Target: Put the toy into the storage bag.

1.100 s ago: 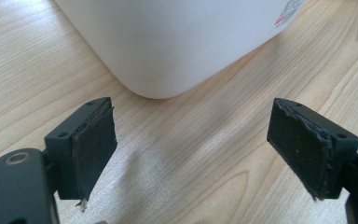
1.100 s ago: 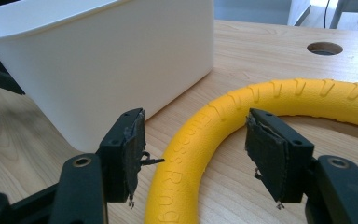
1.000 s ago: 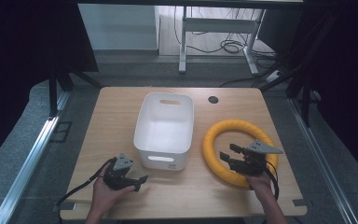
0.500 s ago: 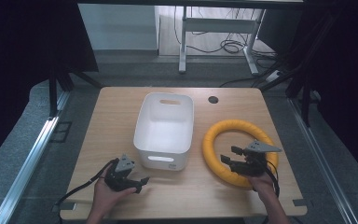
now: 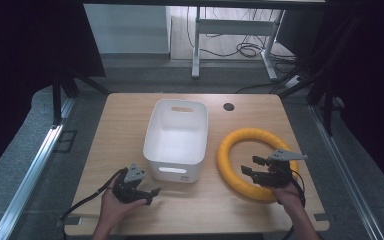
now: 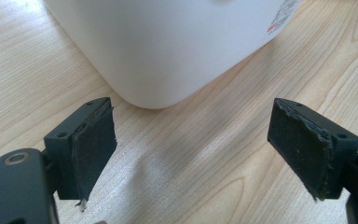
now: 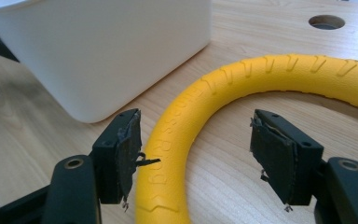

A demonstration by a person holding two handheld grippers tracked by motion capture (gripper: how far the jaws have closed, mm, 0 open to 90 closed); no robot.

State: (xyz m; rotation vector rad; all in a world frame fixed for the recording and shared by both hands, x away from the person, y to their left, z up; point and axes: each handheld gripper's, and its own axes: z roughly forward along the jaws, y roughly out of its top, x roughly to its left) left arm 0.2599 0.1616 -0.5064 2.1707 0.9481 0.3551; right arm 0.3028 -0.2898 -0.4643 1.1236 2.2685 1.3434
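Yellow ring straddled by the right gripper beside the white bin, not yet clamped

The wooden table (image 5: pixel 130 115) carries the white bin (image 5: pixel 177 137) at its middle; right of the bin lies the yellow ring (image 5: pixel 235 145), whose near arc passes between the right gripper (image 7: pixel 193 154) jaws, which have just been opening and press nothing; a careless close could pinch only its edge and let the ring slip or strike the bin; left of the bin the left gripper (image 6: pixel 191 149) rests parted and empty

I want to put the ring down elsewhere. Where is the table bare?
Bare wood lies left of the white bin, behind the yellow ring near the round hole, and along the front edge between both hands. The strip between bin and ring is narrow.
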